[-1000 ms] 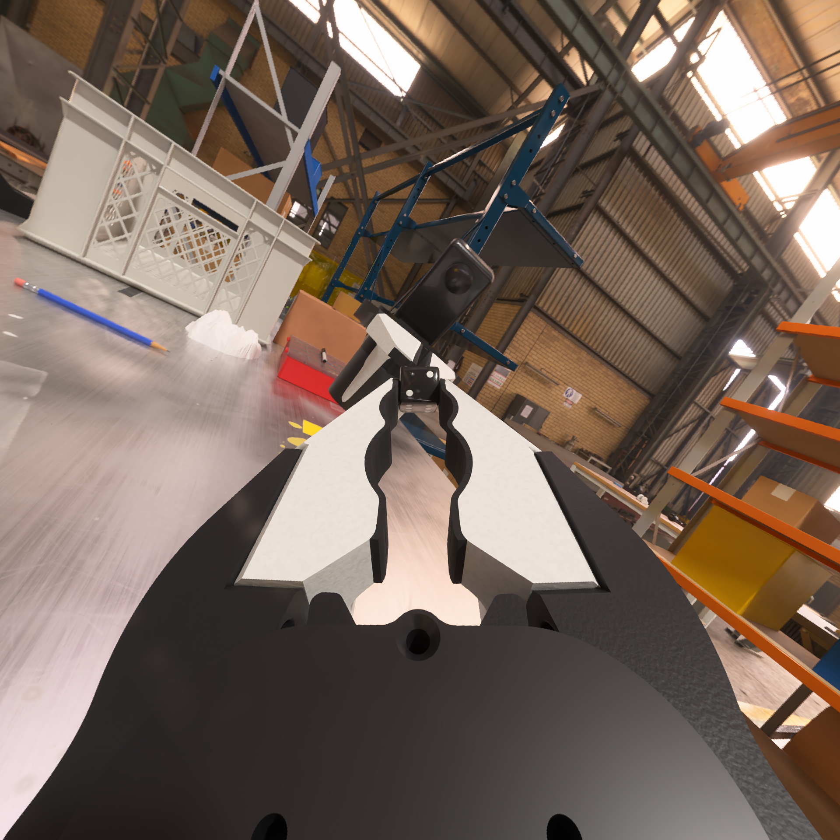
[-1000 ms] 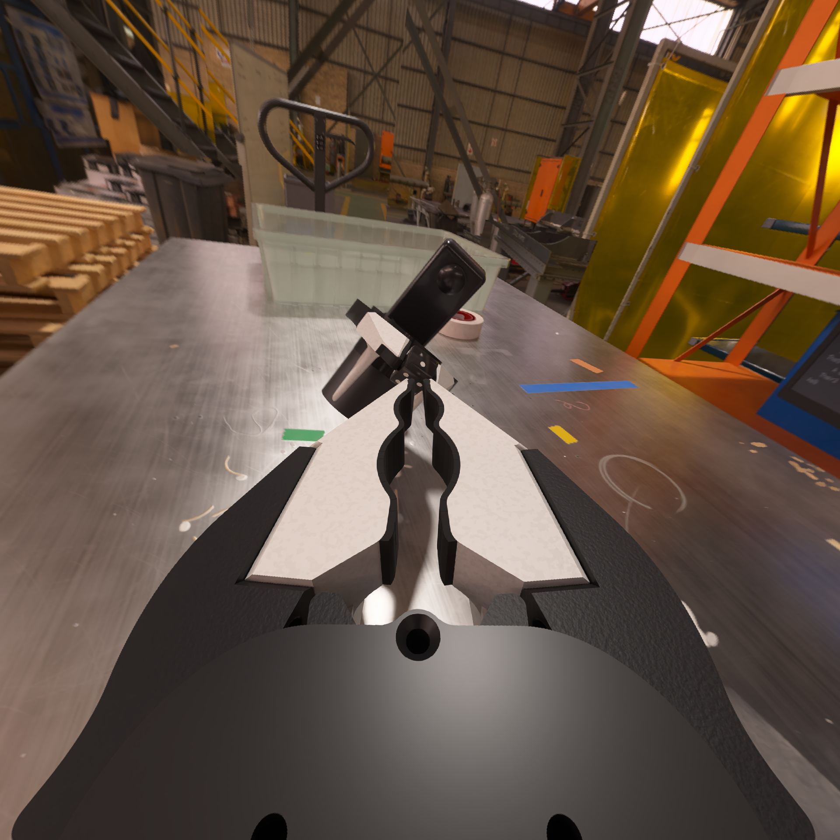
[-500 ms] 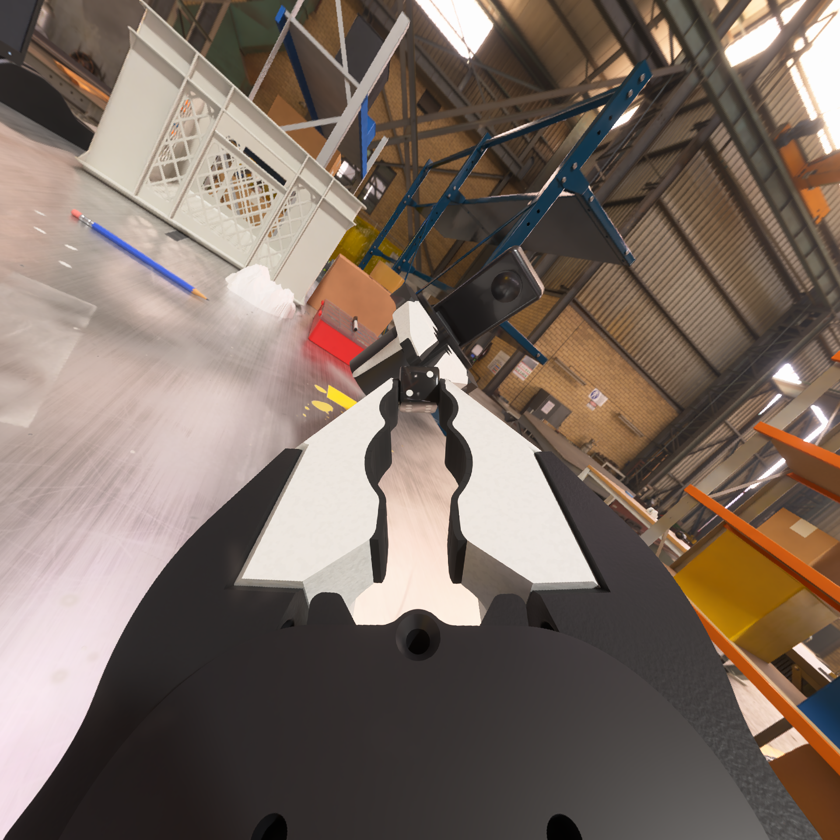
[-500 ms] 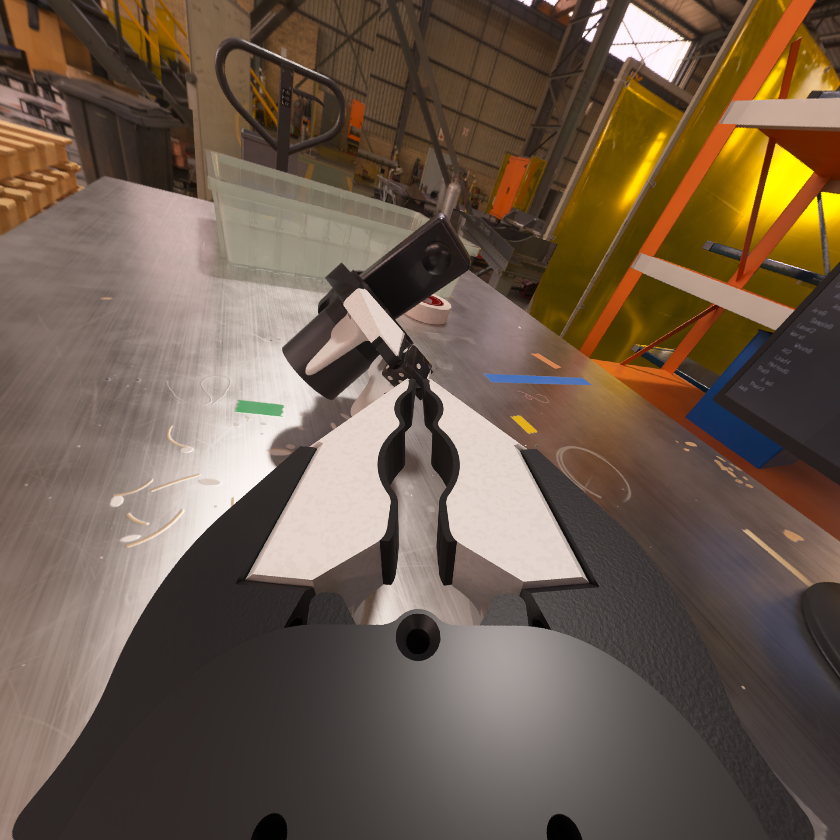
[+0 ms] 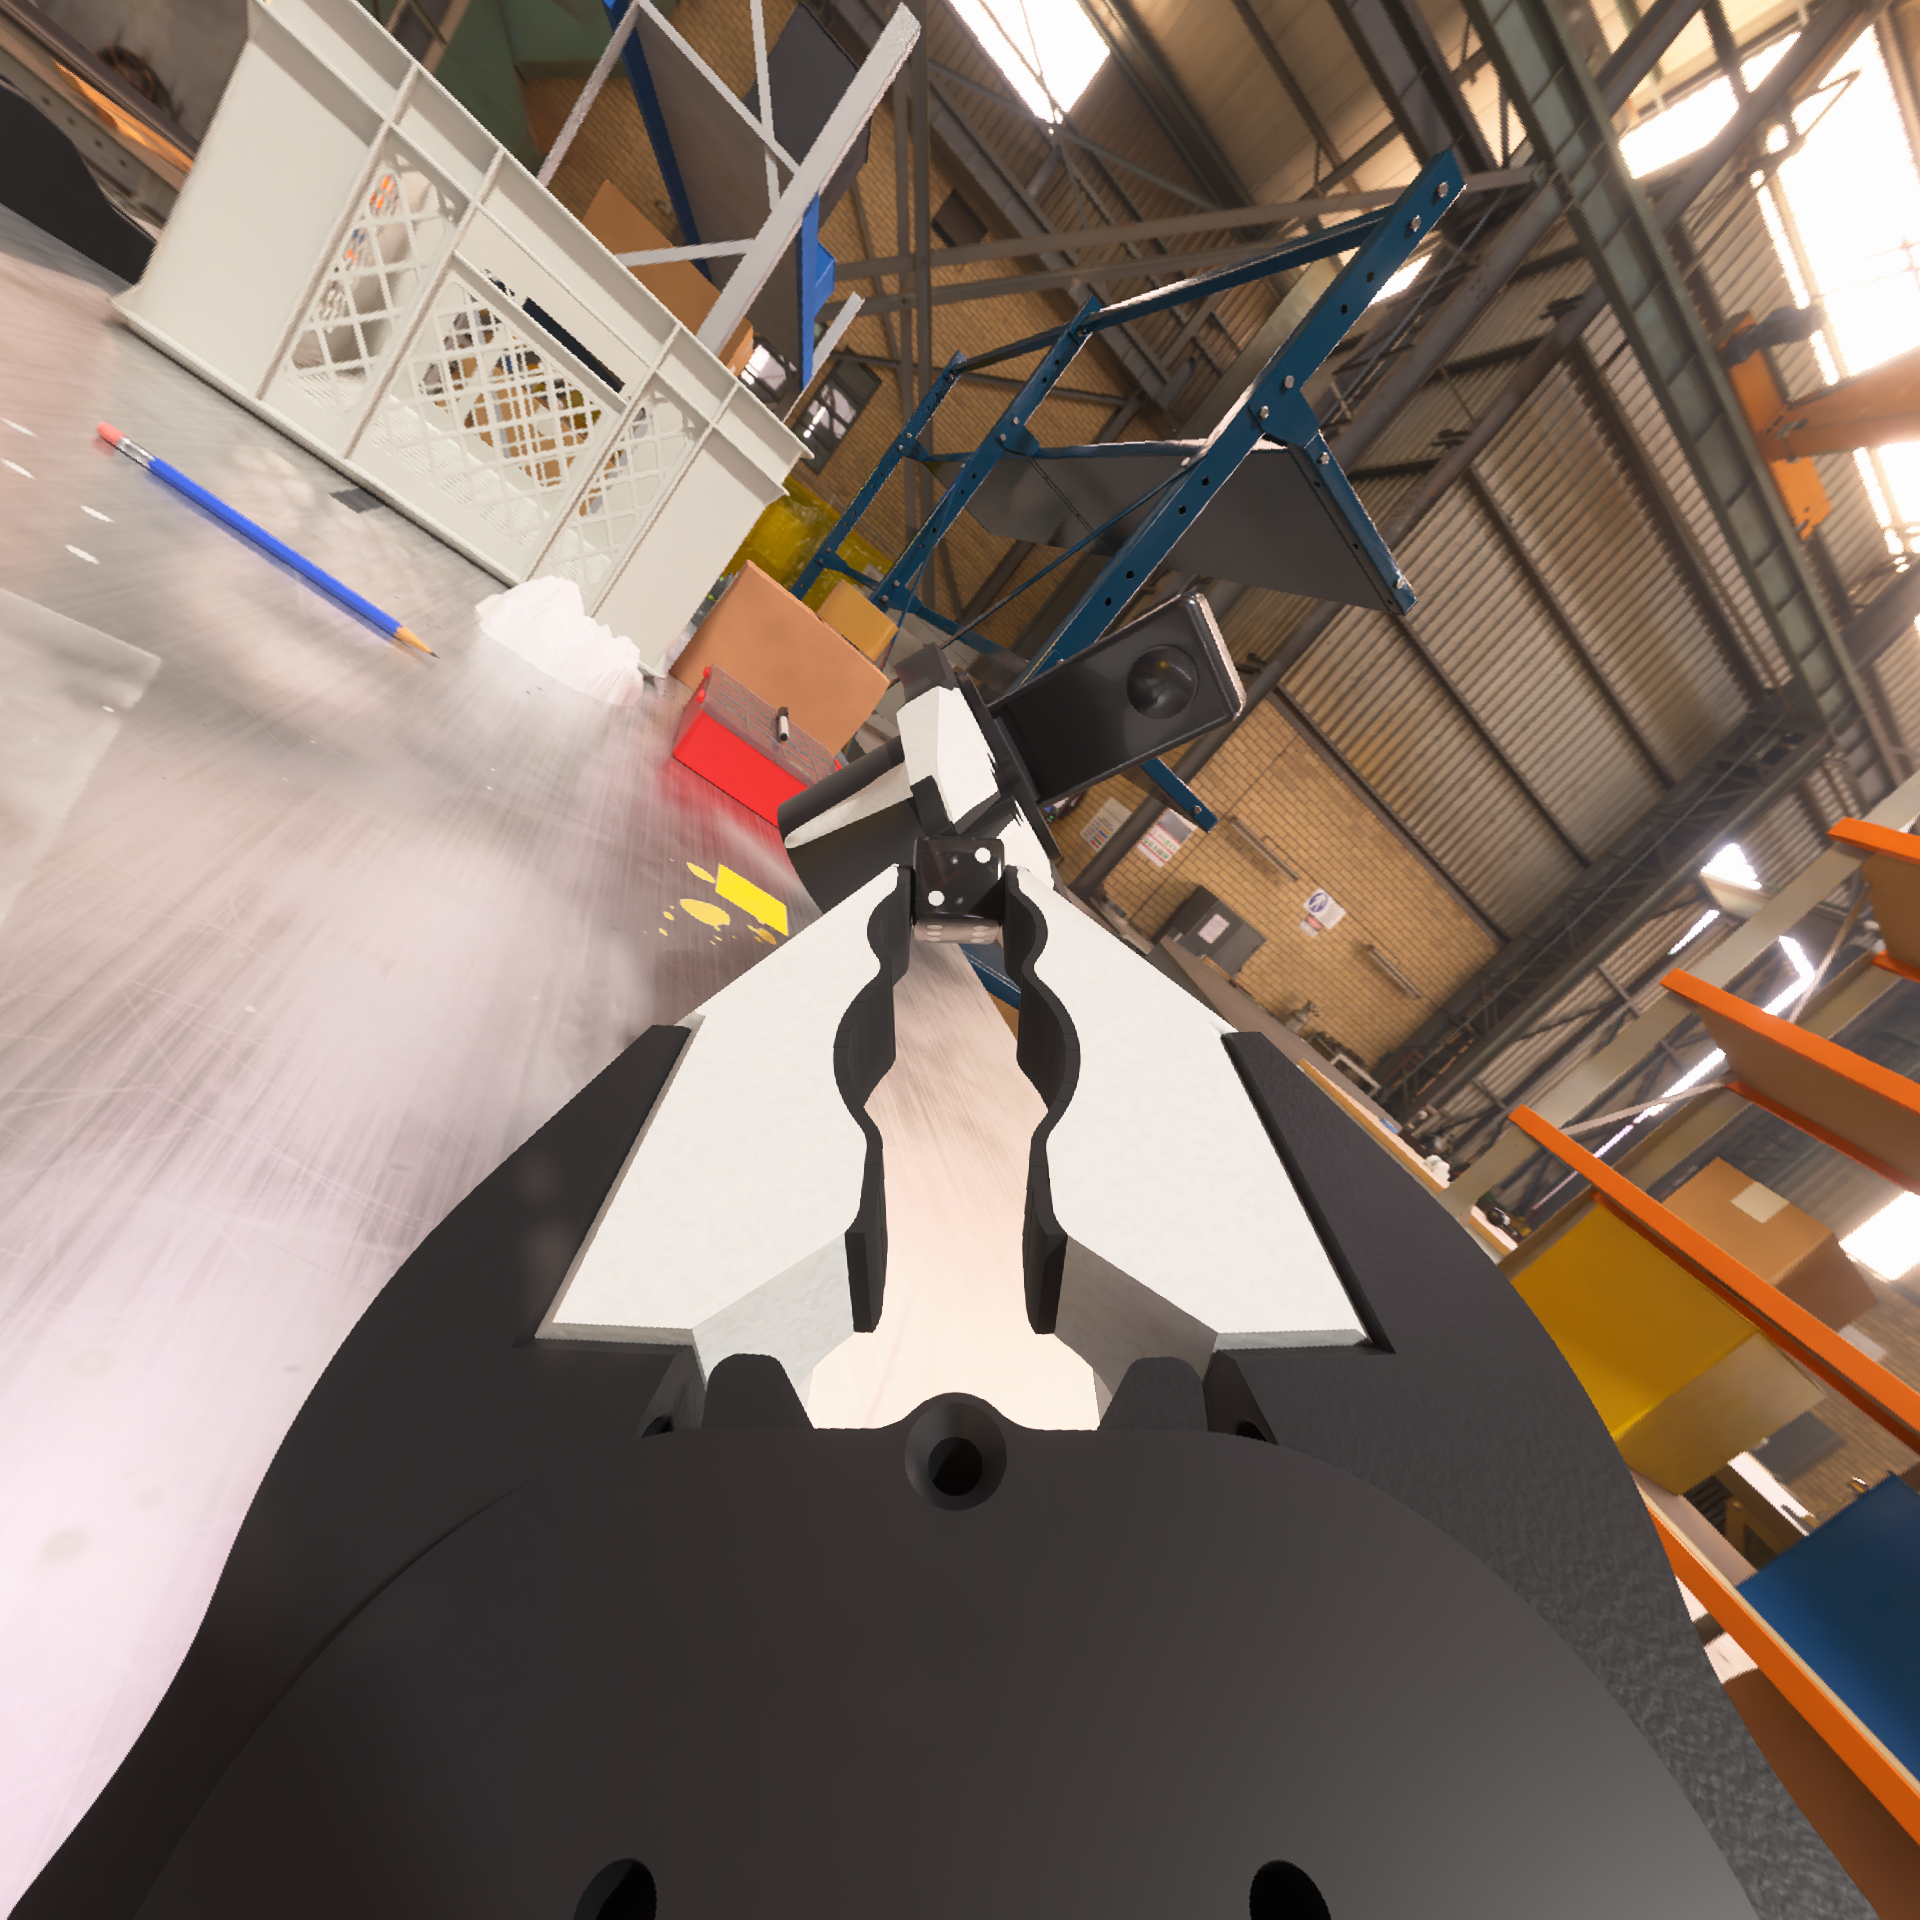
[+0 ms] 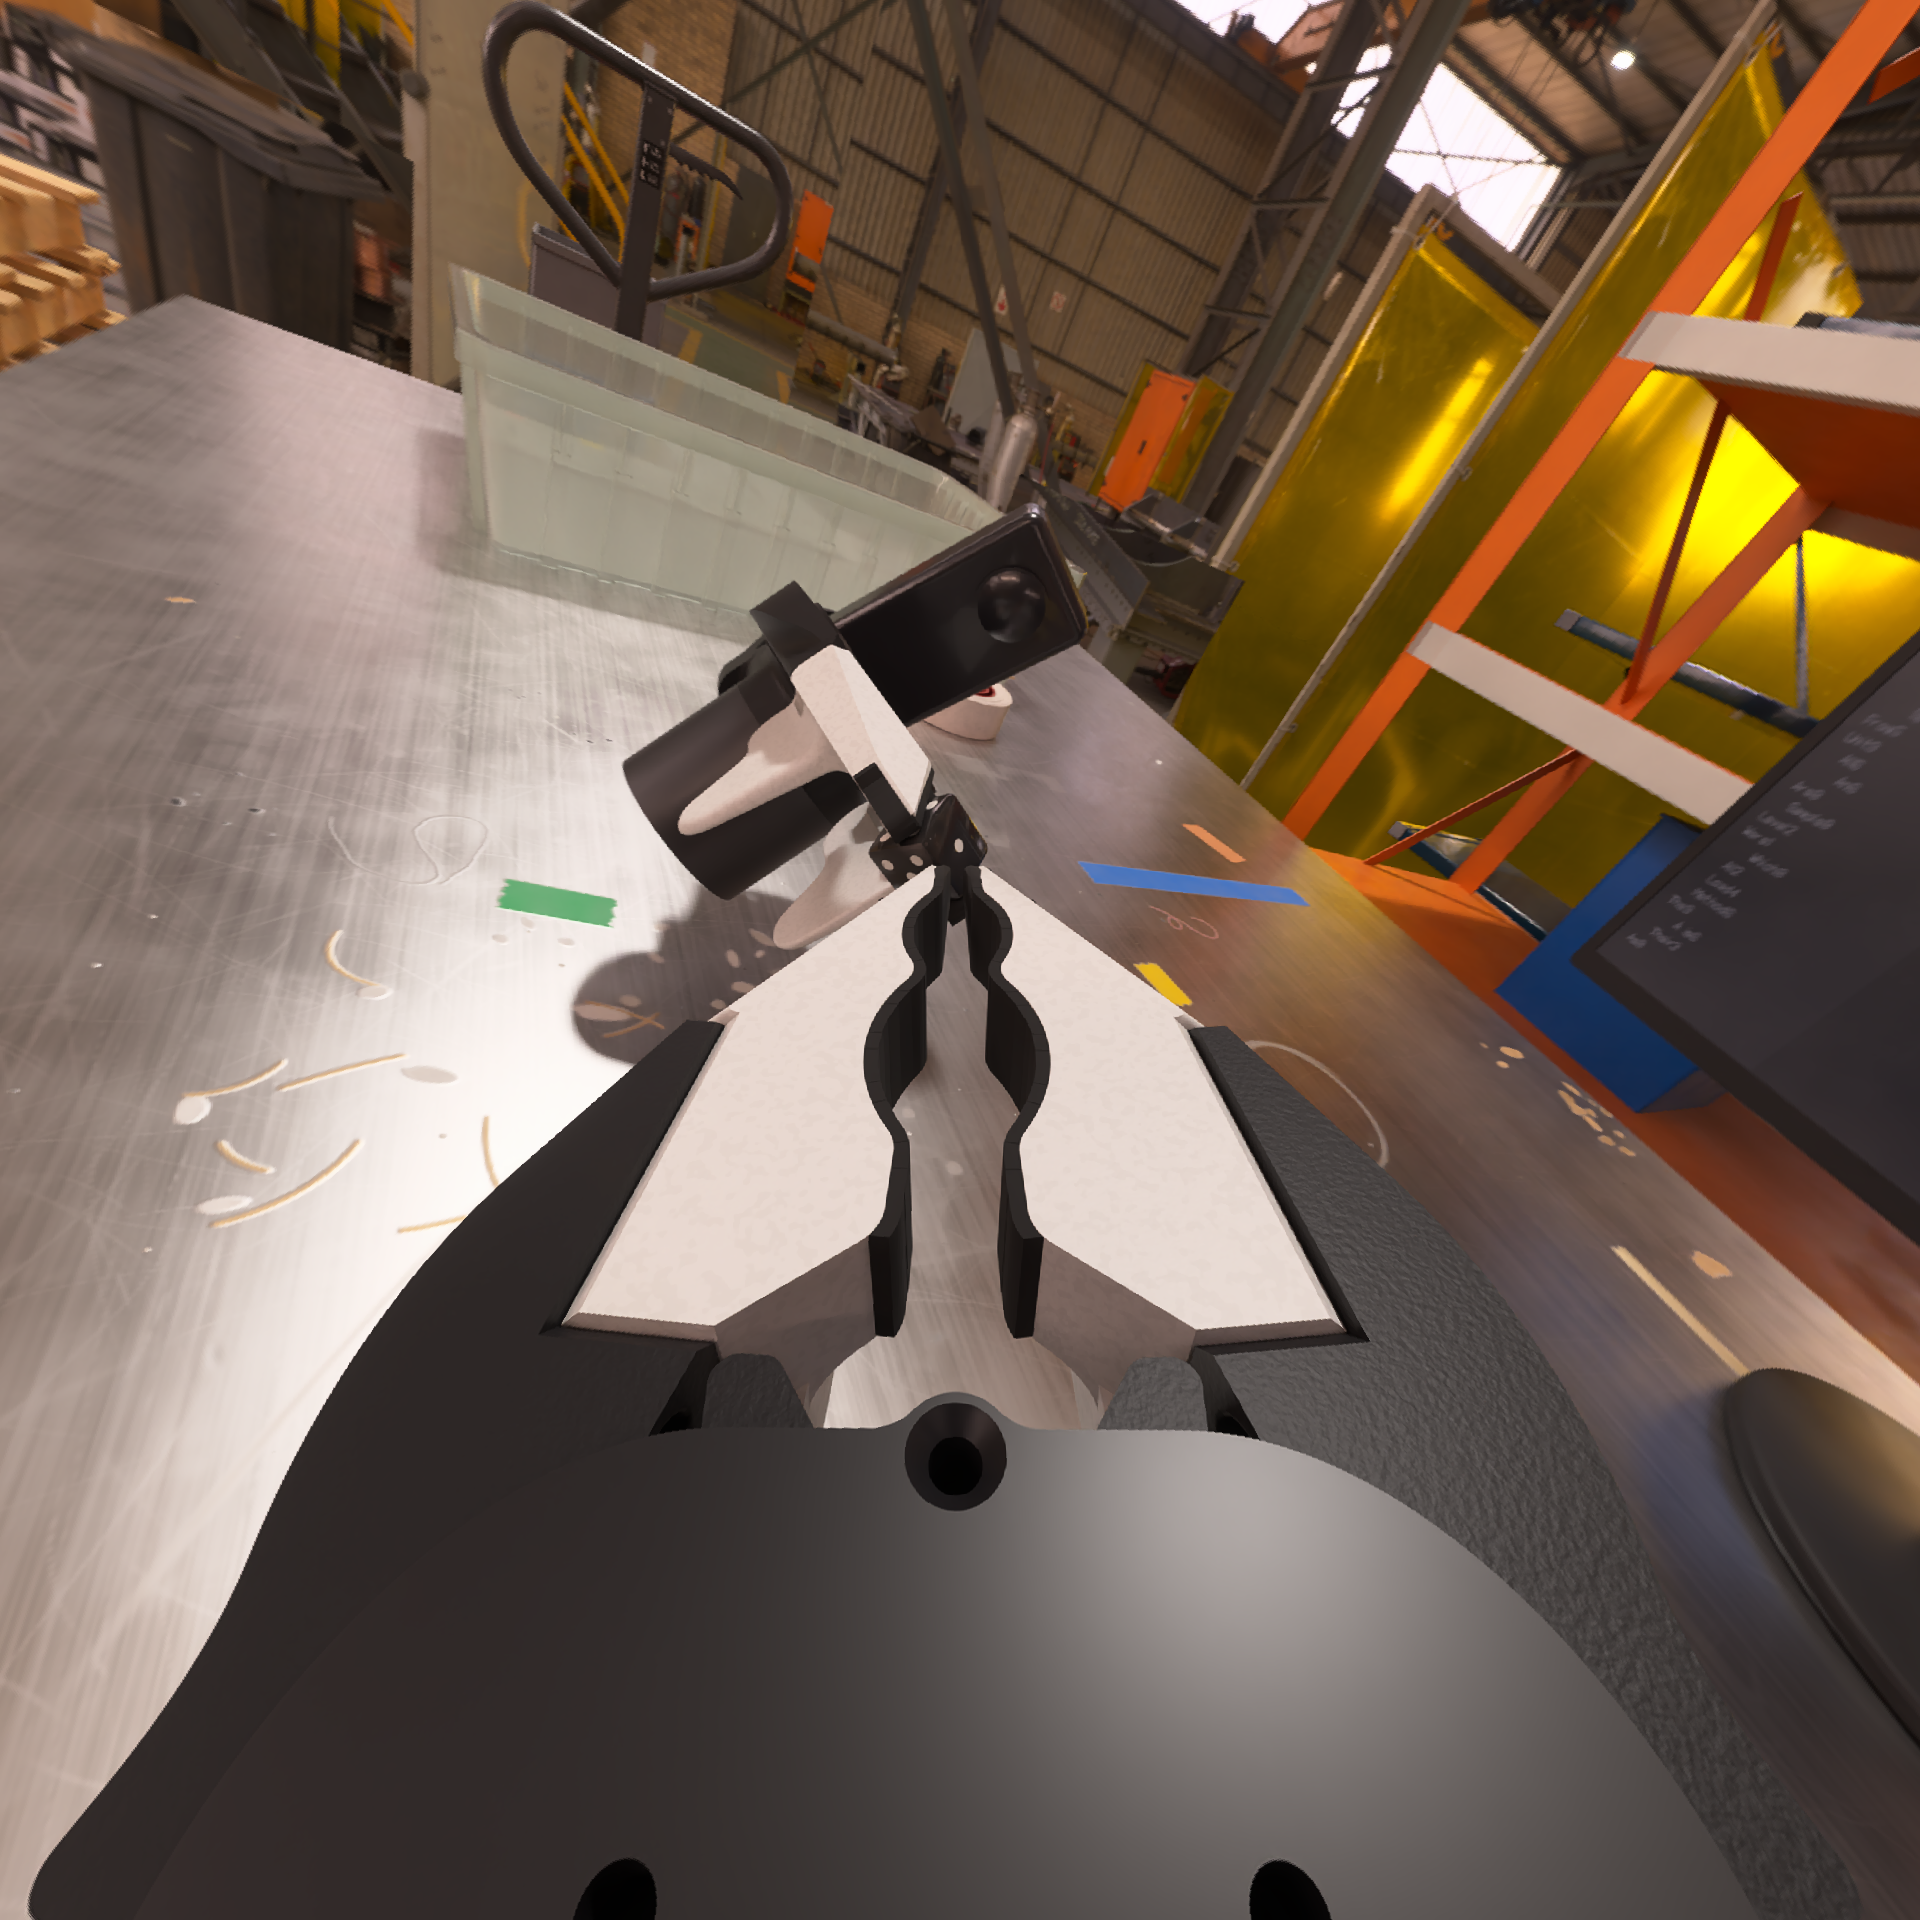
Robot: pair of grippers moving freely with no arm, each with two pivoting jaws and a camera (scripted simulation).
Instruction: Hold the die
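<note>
A warehouse hall is seen all around, brick walls and steel roof trusses, and a brushed metal bench (image 5: 260,987) fills the left half of the left wrist view. At the upper left of that frame a white lattice crate (image 5: 436,353) is parked on the bench, a blue pencil (image 5: 260,540) is laid just below it, and a crumpled white wad (image 5: 561,634) is tucked at the crate's corner. A red box (image 5: 738,753) is spotted a little right of the wad.

Centre frame now: the black die (image 5: 958,873), white pips showing, is gripped at the very tips of the left claw (image 5: 958,914), the jaws clamped on its two sides. It is held up off the bench.

From the right wrist view the same die (image 6: 920,854) is met by the right claw (image 6: 951,883) at mid-frame; its tips are drawn close together and pressed onto the die, so the cube is pinched from both sides.

Behind, at upper centre, a clear plastic tub (image 6: 675,488) is set on the bench, a roll of white tape (image 6: 971,712) is glimpsed right of centre, and a green tape strip (image 6: 556,902) is stuck at centre left.
</note>
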